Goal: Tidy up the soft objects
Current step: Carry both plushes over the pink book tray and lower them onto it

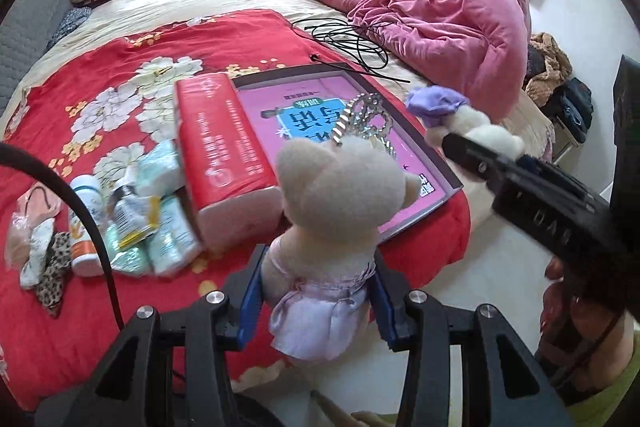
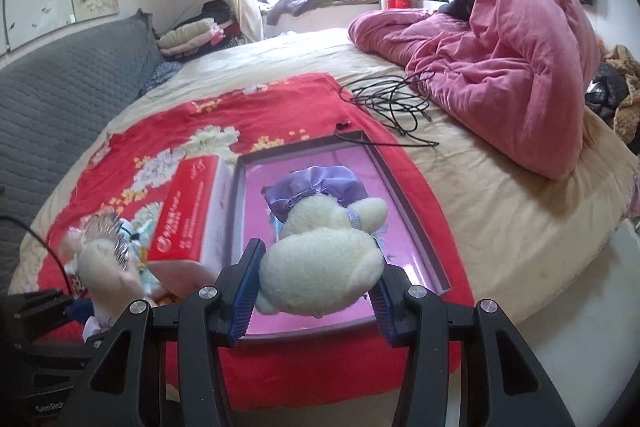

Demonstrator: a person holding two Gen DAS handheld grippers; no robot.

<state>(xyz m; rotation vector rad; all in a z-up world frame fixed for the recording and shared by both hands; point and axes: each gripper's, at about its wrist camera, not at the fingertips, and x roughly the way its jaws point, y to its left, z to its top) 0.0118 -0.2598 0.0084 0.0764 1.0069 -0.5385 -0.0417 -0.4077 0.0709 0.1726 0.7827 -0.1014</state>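
**Two plush toys gripped above the tray**

The left gripper (image 1: 316, 291) was clenched on a cream bear (image 1: 336, 211): its blue pads (image 1: 250, 301) pressed the toy's waist from both sides, at a pale lilac skirt. The bear faced away from the camera, and a silver crown (image 1: 368, 119) stood on its head. It hung over the near edge of the tray (image 1: 416, 215), above the red cloth's border.

The right gripper (image 2: 316, 301) was likewise grasping a plush, a white doll (image 2: 320, 267) in a purple dress (image 2: 316, 187), its pads (image 2: 246, 293) squeezing the doll's lower body. The doll was held over the tray's (image 2: 404, 183) pink floor, dress end pointing toward the tray's far side. From the left wrist view the same doll (image 1: 480, 135) showed off the tray's right edge, pinched in that black gripper, with a hand (image 1: 560, 287) behind it.

Left of the tray, touching its wall, lay a red tissue pack (image 1: 224, 155). Farther left of that sat small pale packets (image 1: 168, 227), two bottles (image 1: 86, 223) and a leopard-print scrap (image 1: 52, 283). All rested on a red floral cloth (image 1: 100, 87) spread over the bed (image 2: 500, 207). Beyond the tray's far corner lay a coil of black cable (image 2: 396, 103), and past that a heaped pink quilt (image 2: 500, 67).
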